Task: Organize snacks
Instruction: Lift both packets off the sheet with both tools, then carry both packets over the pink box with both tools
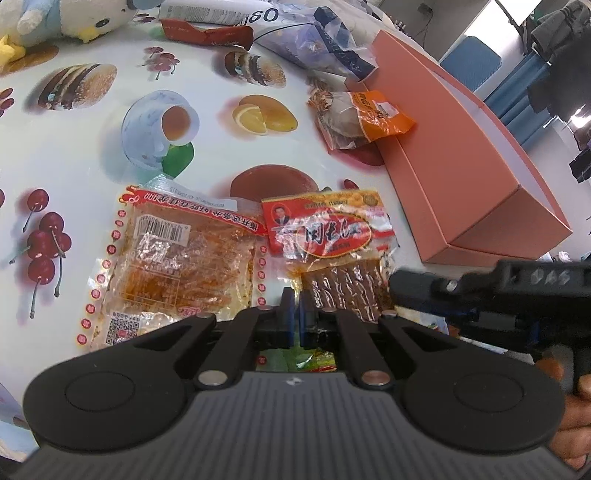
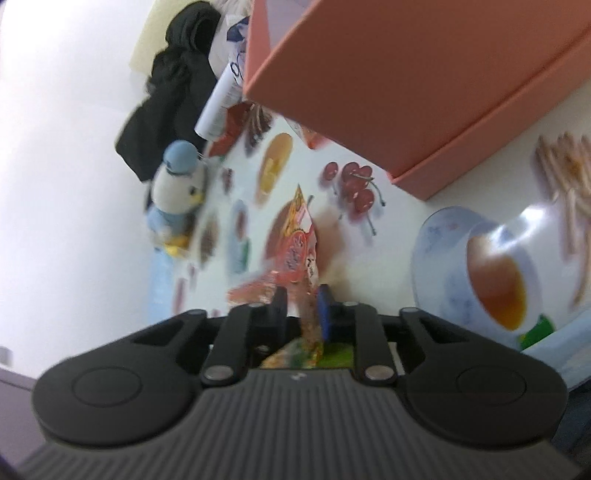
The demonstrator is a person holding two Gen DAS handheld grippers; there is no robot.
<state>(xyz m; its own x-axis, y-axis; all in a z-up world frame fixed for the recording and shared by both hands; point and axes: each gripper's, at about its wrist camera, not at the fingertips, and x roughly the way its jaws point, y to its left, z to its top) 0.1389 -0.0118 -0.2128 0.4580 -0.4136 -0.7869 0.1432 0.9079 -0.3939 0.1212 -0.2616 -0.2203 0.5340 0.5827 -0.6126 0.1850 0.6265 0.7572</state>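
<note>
Nearest in the left wrist view, the left tool (image 1: 295,295) has its two blue-faced fingers together with nothing between them, hovering over the near edge of the bench (image 1: 92,158), which wears a cloth printed with cherries, cups and cakes. Just past its tips lie two flat snack packets side by side: a clear packet of orange strips (image 1: 177,258) on the left and a red-labelled packet of brown sticks (image 1: 332,251) on the right, their edges touching. The right tool (image 1: 480,291) reaches in from the right, at the lower corner of the red-labelled packet. In the right wrist view, the right tool (image 2: 301,306) is clamped on the edge of that red-labelled packet (image 2: 295,243), which stands up on edge between the fingers; the picture is blurred.

Farther back, an orange packet (image 1: 362,118) lies beside the open pink box (image 1: 461,158), touching its side. Beyond that are a crumpled blue-and-white bag (image 1: 314,40) and a red wrapper (image 1: 207,33). A stuffed toy bird (image 1: 55,18) sits at the far left corner.
</note>
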